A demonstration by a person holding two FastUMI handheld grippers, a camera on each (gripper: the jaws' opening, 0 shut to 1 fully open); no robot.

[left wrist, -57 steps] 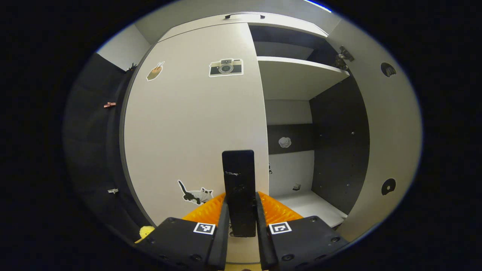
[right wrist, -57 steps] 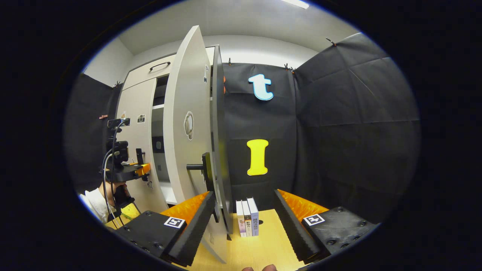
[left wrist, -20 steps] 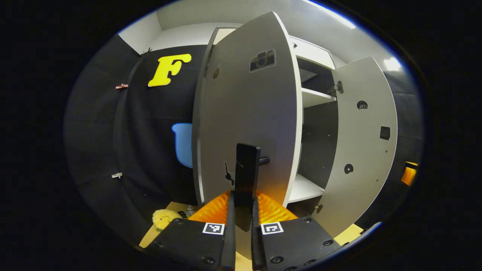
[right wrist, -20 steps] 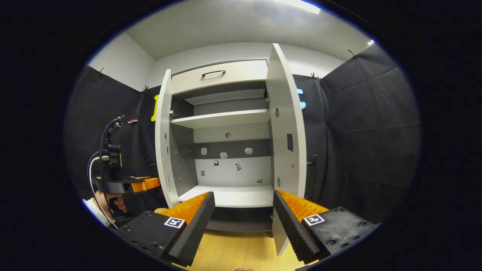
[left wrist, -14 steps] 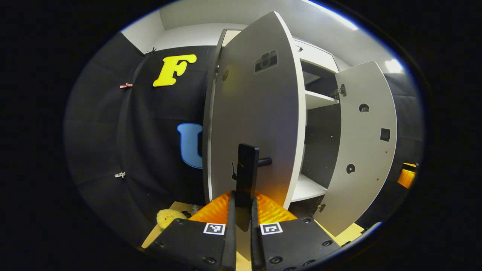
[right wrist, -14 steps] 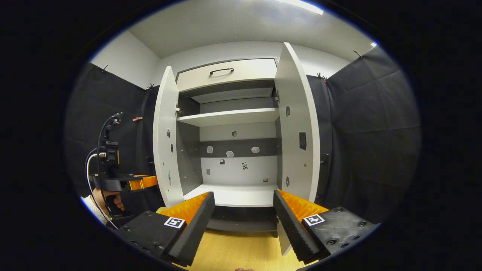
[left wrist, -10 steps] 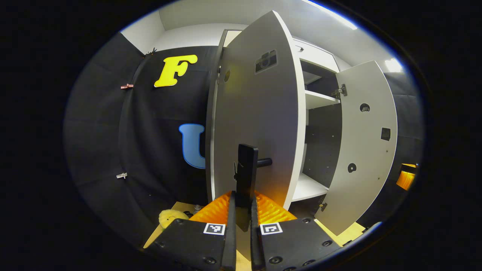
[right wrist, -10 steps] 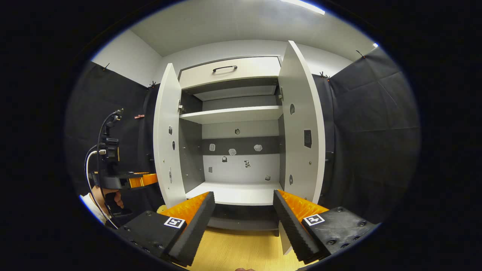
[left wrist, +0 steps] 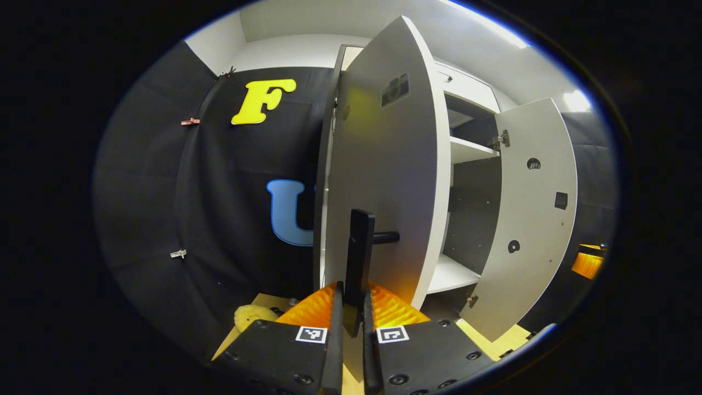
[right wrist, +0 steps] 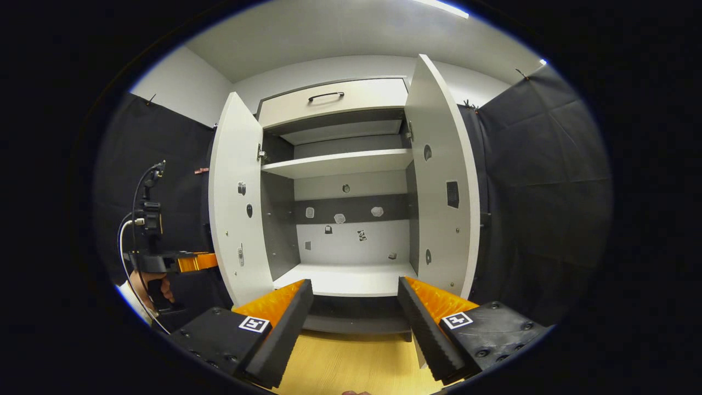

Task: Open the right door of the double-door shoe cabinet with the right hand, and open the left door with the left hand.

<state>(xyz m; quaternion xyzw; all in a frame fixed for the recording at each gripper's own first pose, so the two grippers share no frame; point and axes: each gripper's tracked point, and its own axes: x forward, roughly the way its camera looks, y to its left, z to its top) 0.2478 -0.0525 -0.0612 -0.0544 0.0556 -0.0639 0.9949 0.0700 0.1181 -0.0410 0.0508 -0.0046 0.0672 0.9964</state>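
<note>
Left gripper view has the left gripper [left wrist: 349, 307] at six o'clock, its two fingers clamped narrow on the upright black handle [left wrist: 359, 258] of the left door [left wrist: 384, 181], which stands swung well out from the shoe cabinet [right wrist: 340, 164] and fills the twelve o'clock area. The right door [left wrist: 529, 219] hangs open at three o'clock, its inner face showing. In the right gripper view the right gripper [right wrist: 354, 318] sits at six o'clock with its fingers spread wide, holding nothing, facing the bare shelves; the left gripper and the hand [right wrist: 151, 282] holding it show at nine o'clock, just beside the left door's outer face. Both doors look about fully open, so the step in hand is judged to be finishing the left swing. To do it well, follow the hinge's arc rather than pulling straight (a straight tug would twist the handle in the pads), stop before the door strains its hinges, then part the fingers cleanly.
</note>
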